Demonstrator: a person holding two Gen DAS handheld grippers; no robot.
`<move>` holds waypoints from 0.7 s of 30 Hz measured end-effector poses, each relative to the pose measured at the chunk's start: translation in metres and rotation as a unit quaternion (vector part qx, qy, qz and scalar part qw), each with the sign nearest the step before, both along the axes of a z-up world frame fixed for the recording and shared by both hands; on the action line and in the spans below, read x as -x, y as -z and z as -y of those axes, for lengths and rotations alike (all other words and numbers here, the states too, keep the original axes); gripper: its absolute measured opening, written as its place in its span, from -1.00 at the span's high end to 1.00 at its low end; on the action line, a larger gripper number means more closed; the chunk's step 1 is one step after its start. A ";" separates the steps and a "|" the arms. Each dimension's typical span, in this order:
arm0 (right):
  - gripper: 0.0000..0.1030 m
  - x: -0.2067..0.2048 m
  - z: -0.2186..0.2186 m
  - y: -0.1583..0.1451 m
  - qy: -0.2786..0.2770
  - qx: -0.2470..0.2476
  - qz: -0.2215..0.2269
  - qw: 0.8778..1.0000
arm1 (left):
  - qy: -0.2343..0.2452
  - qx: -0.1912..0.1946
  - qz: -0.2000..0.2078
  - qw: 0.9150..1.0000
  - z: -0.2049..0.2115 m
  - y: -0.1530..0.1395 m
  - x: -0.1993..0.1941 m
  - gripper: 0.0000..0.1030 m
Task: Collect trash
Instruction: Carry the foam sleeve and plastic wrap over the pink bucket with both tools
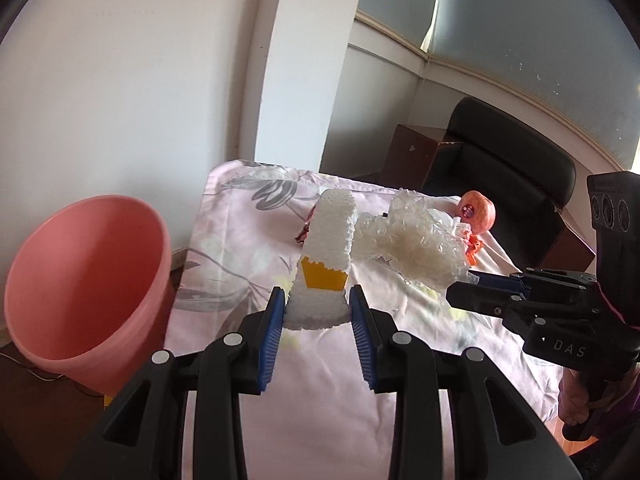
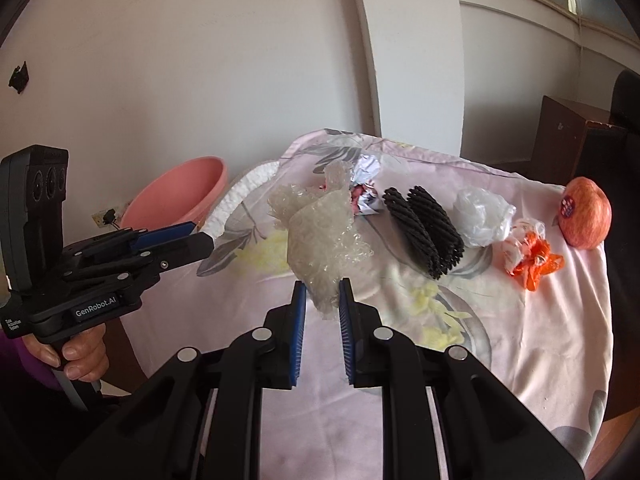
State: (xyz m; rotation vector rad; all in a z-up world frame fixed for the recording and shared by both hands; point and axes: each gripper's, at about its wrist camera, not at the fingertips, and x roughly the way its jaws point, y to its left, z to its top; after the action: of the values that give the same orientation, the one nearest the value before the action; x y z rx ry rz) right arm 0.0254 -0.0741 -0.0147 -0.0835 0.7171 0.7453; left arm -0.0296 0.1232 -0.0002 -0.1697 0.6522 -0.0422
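Two grippers point(image 1: 318, 304) point(image 2: 322, 296) were in view, along with one pink bucket point(image 1: 88, 280), one foam block point(image 1: 328, 248), one bubble-wrap wad point(image 2: 324, 236), one black foam net point(image 2: 424, 232), one apple point(image 2: 586, 218), and one foil wrapper point(image 2: 366, 184).

"GenRobot.AI" on left gripper point(image 2: 200, 236)

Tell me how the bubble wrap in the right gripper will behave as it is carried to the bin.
The bubble wrap looks floppy, so it will probably sag and swing. It is likely very light. The right gripper pinches only one edge, so it might slip.
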 end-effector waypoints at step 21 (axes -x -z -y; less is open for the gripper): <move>0.67 -0.011 -0.147 -0.023 -0.123 0.000 0.003 0.992 | -0.202 -0.001 0.000 0.979 -0.118 -0.004 0.041 0.37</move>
State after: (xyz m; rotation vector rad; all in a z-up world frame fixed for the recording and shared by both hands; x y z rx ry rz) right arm 0.0359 0.0732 0.0081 -0.1770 0.7080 0.9791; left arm -0.0704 0.2416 0.0041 -0.2971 0.6072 0.3493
